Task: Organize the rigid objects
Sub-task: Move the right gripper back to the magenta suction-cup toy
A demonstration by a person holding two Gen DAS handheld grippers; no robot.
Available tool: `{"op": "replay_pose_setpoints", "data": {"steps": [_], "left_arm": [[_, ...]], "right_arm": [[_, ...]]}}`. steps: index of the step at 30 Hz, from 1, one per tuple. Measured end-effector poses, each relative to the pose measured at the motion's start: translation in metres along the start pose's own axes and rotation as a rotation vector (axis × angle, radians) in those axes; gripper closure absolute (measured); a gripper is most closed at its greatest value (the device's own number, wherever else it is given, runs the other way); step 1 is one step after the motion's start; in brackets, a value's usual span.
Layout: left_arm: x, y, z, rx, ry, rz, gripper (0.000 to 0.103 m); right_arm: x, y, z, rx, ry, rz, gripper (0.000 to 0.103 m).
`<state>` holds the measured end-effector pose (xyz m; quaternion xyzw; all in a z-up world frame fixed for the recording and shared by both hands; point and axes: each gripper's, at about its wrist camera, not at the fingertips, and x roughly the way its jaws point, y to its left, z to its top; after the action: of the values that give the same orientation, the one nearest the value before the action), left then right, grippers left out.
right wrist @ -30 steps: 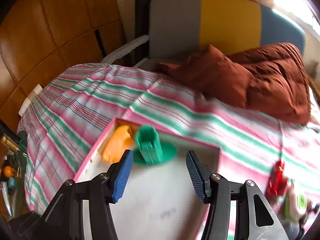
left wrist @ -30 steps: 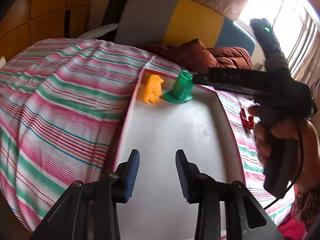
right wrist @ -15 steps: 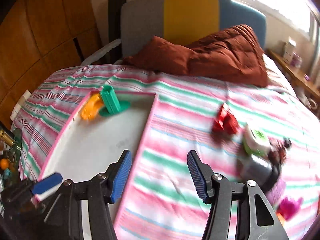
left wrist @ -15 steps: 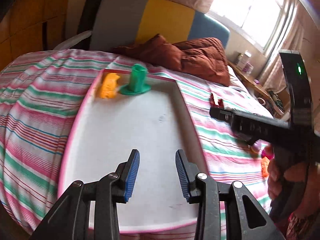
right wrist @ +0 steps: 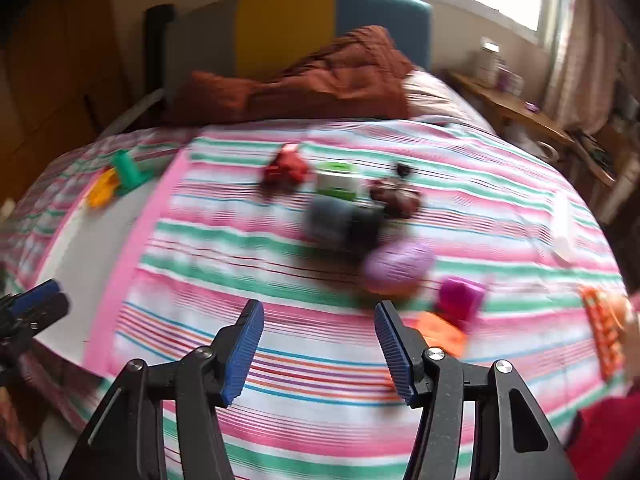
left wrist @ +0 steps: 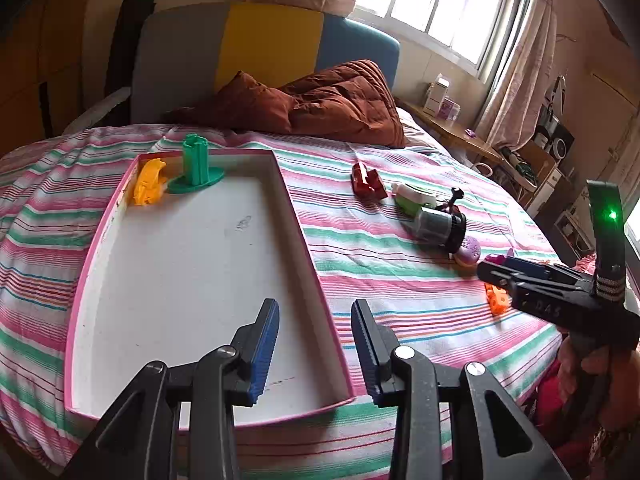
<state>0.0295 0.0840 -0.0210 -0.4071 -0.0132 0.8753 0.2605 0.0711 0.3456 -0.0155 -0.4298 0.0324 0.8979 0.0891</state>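
A pink-rimmed white tray (left wrist: 304, 232) lies on the striped bed, holding a yellow toy (left wrist: 149, 181) and a green stand (left wrist: 195, 165) at its far end. Loose toys lie to its right: a red piece (left wrist: 367, 181), a green-white piece (left wrist: 414, 198), a grey-black cylinder (left wrist: 440, 224), a purple disc (right wrist: 398, 266), a magenta block (right wrist: 460, 298) and an orange piece (right wrist: 440, 332). My left gripper (left wrist: 316, 352) is open and empty over the tray's near right rim. My right gripper (right wrist: 320, 352) is open and empty above the bedspread, short of the toys; its view is blurred.
A rust-brown quilt (left wrist: 320, 100) lies at the head of the bed before the grey, yellow and blue headboard (left wrist: 248, 44). A cluttered wooden side table (left wrist: 460, 128) stands at the far right under the window. An orange perforated piece (right wrist: 604, 332) lies at the right.
Both grippers have swung right, away from the tray's far end. The right gripper now faces the loose toys on the bedspread. Both jaws stay open and empty.
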Motion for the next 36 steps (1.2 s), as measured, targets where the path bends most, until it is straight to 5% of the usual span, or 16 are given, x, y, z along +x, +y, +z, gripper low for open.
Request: {"op": "replay_pose_setpoints", "data": {"steps": [7,13,21,26,30,36], "left_arm": [[-0.002,-0.017,-0.004,0.021,0.001,-0.013,0.066],[-0.006,-0.028,-0.007,0.048,-0.004,-0.008,0.066],[-0.008,-0.030,-0.008,0.047,0.000,0.006,0.066],[-0.007,-0.032,-0.009,0.037,0.002,0.004,0.066],[-0.003,-0.041,-0.008,0.054,0.018,-0.006,0.066],[0.004,-0.055,-0.008,0.085,0.050,-0.030,0.066]], "right_arm": [[0.019,-0.070,-0.018,0.130,0.094,-0.053,0.044],[0.042,-0.050,-0.014,0.023,0.089,-0.051,0.044],[0.031,-0.006,-0.004,-0.091,0.048,0.118,0.044],[0.008,-0.053,0.019,0.003,-0.042,-0.002,0.044],[0.028,-0.085,0.033,0.011,0.030,-0.116,0.044],[0.057,-0.098,0.030,0.014,0.122,-0.094,0.044]]}}
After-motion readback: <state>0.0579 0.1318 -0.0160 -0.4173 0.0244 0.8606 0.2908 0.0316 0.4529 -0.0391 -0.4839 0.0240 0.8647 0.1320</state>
